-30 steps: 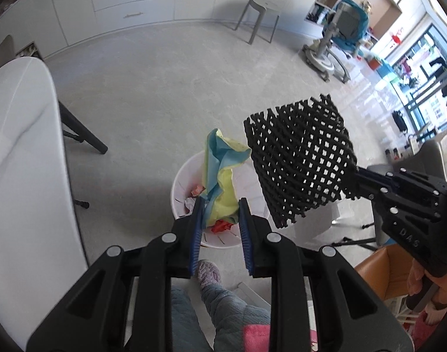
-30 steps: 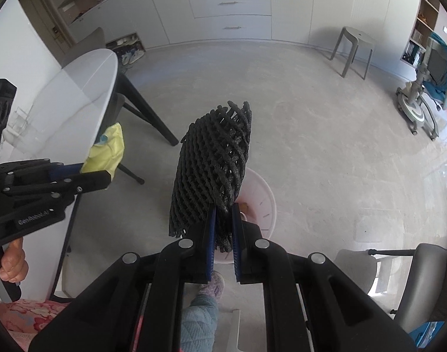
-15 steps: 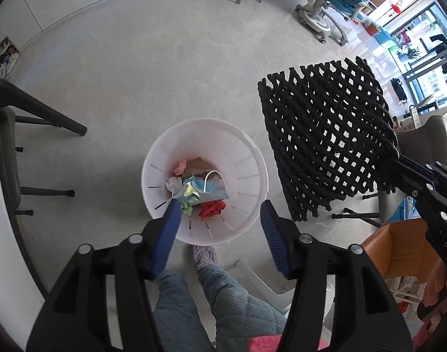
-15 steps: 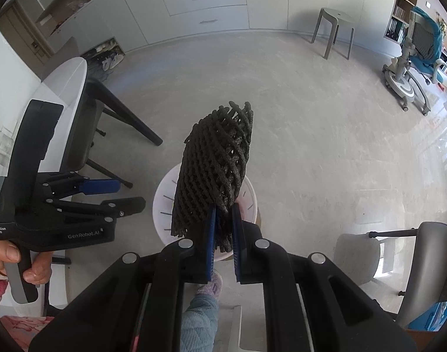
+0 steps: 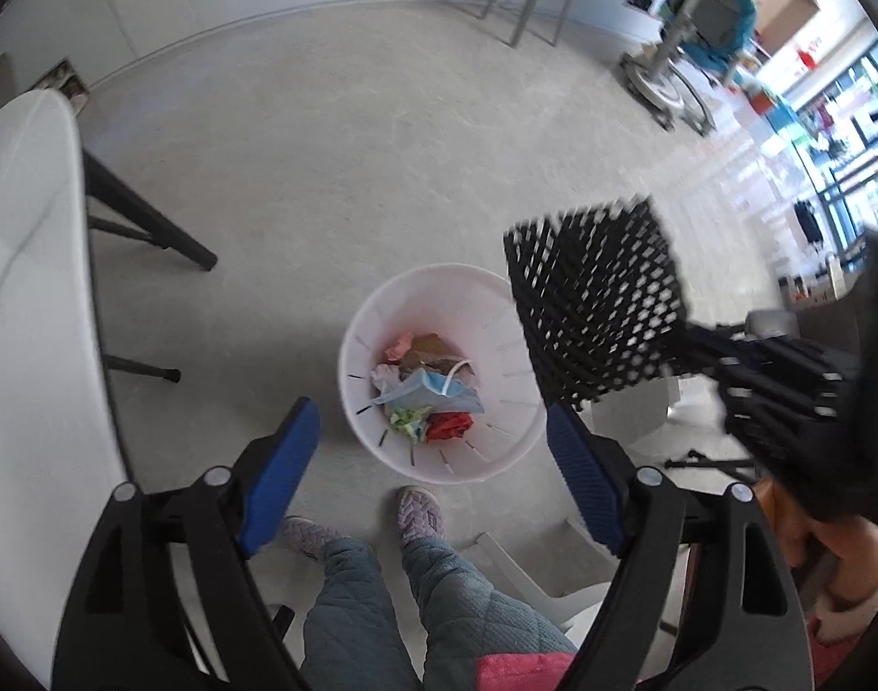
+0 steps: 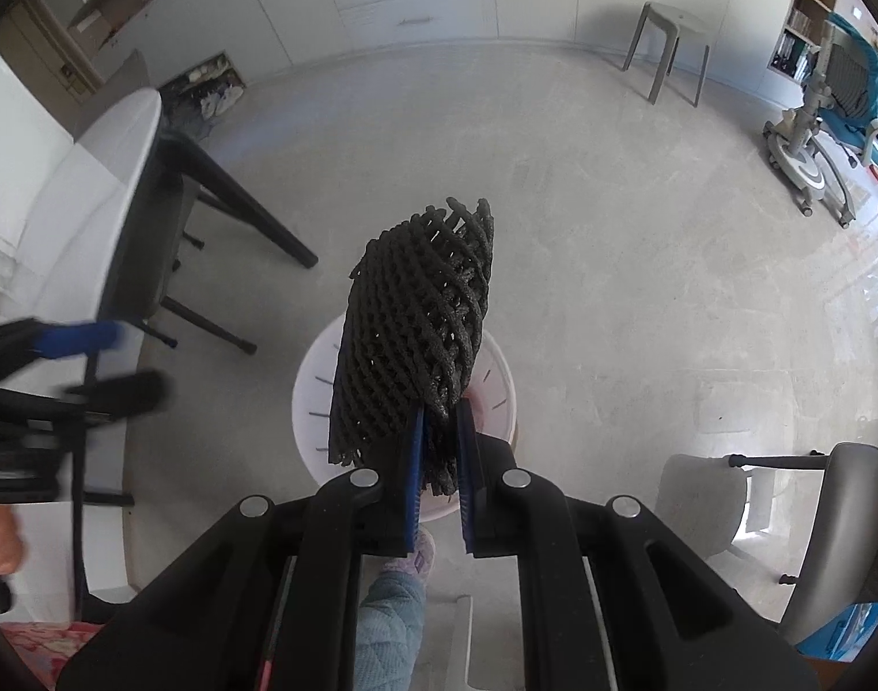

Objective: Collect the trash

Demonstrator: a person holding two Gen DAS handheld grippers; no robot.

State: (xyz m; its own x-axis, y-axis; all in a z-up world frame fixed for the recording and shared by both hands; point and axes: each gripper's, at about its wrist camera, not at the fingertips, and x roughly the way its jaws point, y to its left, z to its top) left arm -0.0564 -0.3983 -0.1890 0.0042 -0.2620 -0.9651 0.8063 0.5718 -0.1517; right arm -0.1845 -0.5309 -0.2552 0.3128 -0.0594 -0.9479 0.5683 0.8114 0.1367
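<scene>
- The left gripper (image 5: pixel 433 449) points down over the white bin (image 5: pixel 358 357) on the floor; its jaws have just been opening and now stand wide apart, with nothing between the blue pads (image 5: pixel 277 472).
- The bin stands in front of the person's slippered feet (image 5: pixel 419 512), near the edge of the white table (image 5: pixel 24 288) that fills the left of the left wrist view.
- Inside the bin lie a blue face mask (image 5: pixel 433 394), red (image 5: pixel 450 425) and green scraps (image 5: pixel 407 420), a pink piece (image 5: pixel 398 344) and something brown.
- The right gripper (image 6: pixel 441 420) is nearly closed and pinches the lower end of a black foam net sleeve (image 6: pixel 422 334).
- The sleeve stands up from the pads and, from the right wrist view, hides much of the bin's opening; from the left wrist view it hangs over the bin's right rim.
- A grey stool (image 6: pixel 669 46) stands well apart, by the white cabinets.
</scene>
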